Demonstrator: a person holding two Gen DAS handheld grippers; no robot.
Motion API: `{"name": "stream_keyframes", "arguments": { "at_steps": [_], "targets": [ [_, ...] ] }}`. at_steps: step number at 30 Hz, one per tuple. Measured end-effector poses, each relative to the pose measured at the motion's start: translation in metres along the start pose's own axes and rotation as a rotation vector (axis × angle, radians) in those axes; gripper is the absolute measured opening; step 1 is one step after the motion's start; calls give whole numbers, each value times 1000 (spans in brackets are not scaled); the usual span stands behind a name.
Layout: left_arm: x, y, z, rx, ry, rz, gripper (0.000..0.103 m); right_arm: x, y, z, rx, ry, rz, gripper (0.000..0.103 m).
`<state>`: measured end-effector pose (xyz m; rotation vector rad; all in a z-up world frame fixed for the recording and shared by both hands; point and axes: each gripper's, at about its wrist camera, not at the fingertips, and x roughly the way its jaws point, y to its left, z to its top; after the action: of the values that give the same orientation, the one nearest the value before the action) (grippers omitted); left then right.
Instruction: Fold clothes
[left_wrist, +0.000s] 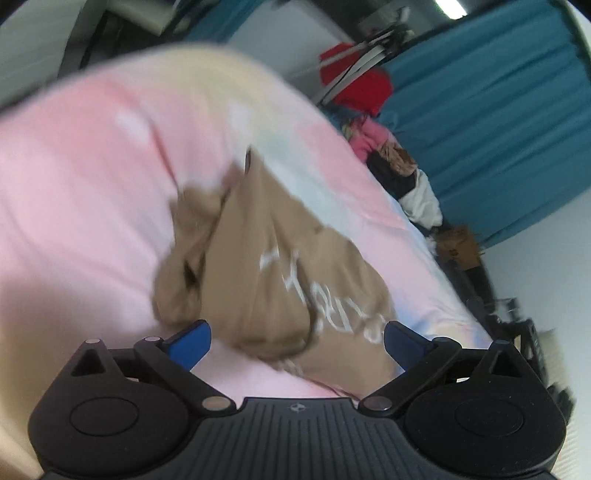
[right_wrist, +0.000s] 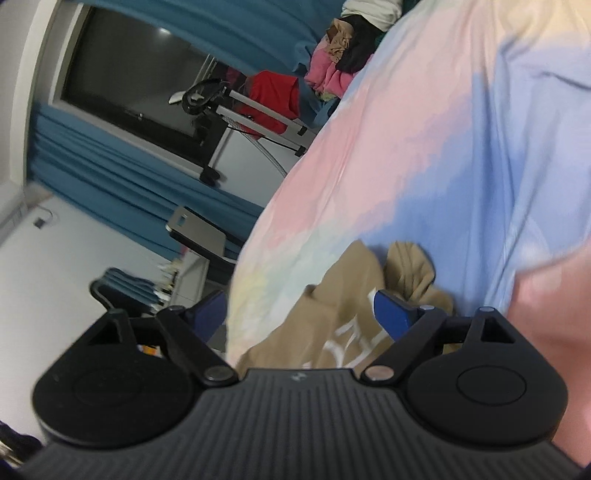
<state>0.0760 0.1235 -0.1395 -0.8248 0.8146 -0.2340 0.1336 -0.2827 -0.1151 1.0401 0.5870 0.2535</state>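
Note:
A tan garment with white lettering lies crumpled on a pastel pink and blue bedsheet. My left gripper is open just above its near edge, with the blue pads to either side and nothing held. The same tan garment shows in the right wrist view near the edge of the bedsheet. My right gripper is open over it and holds nothing. Both views are blurred.
A pile of mixed clothes lies at the far end of the bed, also in the right wrist view. Blue curtains, a red item on a metal stand, a dark window and a chair stand beside the bed.

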Motion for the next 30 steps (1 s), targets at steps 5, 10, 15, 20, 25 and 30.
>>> {"name": "stream_keyframes", "arguments": {
  "at_steps": [5, 10, 15, 20, 25, 30],
  "targets": [
    [26, 25, -2, -147, 41, -68, 94, 0, -2, -14, 84, 16, 71, 90],
    [43, 61, 6, -385, 5, -81, 71, 8, -1, -23, 112, 56, 107, 90],
    [52, 67, 10, -415, -16, -76, 51, 14, 3, -34, 47, 80, 116, 87],
    [51, 58, 5, -358, -45, -66, 28, 27, 3, -47, 64, 182, 101, 27],
    [39, 48, 7, -303, -90, -120, 21, 37, 1, -63, 117, 296, 106, 12],
    [31, 38, 6, -268, -132, -187, 20, 45, -10, -73, 229, 343, 166, 14]
  ]
}}
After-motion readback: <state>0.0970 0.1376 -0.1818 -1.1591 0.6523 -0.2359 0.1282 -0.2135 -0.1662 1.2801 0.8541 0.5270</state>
